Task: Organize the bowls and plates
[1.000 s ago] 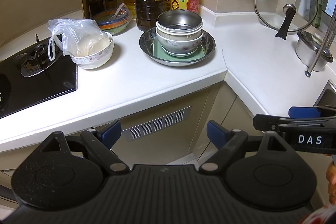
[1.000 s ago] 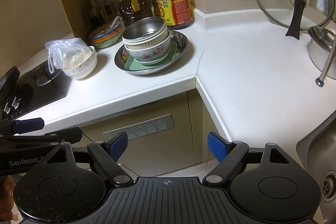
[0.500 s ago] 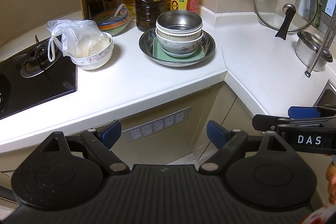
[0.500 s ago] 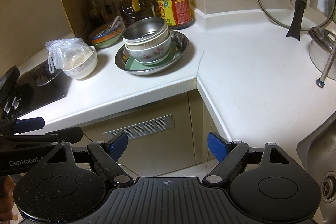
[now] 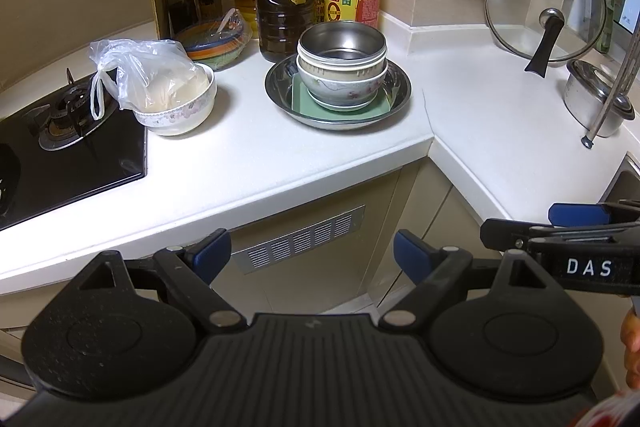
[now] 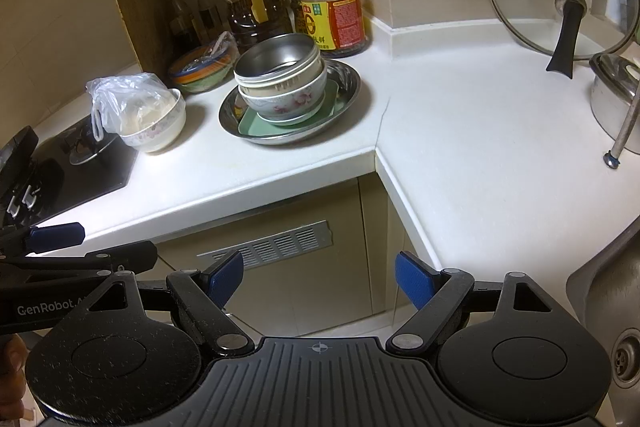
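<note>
Your white corner countertop (image 5: 248, 155) carries the stack: a wide round steel dish (image 5: 338, 91) holds a pale-green square plate (image 5: 304, 99), a flowered ceramic bowl (image 5: 342, 87) and a steel bowl (image 5: 342, 43) nested on top; left of that dish sits a second flowered bowl (image 5: 176, 111) with a plastic bag (image 5: 144, 75) in it, and behind it a striped bowl (image 5: 212, 45) under film; your left gripper (image 5: 312, 251) and right gripper (image 6: 319, 277) both hang spread and empty off the counter's edge, well apart from the dish; this fits a stack just finished or one awaiting sorting, so hold clear; if you lift, take the topmost rim squarely.
</note>
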`<state>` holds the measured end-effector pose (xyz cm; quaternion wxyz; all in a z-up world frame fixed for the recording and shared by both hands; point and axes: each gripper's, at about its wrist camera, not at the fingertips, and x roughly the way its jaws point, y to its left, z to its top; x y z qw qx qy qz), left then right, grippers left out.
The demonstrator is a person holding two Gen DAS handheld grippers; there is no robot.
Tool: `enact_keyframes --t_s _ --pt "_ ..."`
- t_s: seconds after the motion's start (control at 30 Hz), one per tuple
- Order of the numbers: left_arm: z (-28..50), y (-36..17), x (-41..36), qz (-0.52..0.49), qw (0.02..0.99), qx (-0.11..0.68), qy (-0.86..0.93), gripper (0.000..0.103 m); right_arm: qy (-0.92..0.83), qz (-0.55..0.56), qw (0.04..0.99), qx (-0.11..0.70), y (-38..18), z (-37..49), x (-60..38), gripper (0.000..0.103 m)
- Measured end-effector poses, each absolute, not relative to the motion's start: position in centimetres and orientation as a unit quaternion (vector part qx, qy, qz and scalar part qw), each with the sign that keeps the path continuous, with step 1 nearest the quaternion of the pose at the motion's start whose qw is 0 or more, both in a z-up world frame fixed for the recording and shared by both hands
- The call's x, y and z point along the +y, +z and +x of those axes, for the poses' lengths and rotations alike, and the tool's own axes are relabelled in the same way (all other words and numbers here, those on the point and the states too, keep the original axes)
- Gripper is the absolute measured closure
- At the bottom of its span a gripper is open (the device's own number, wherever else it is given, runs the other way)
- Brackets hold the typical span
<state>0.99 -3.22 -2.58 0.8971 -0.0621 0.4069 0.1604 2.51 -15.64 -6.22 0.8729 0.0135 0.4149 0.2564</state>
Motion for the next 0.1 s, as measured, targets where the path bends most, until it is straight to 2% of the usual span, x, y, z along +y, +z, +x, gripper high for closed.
enact_keyframes --t_s 0.1 --pt "1.17 -2.55 -3.18 -0.064 0.897 0.409 0.159 0.016 0.256 0.014 0.873 0.415 -6.23 2.51 -15.65 0.02"
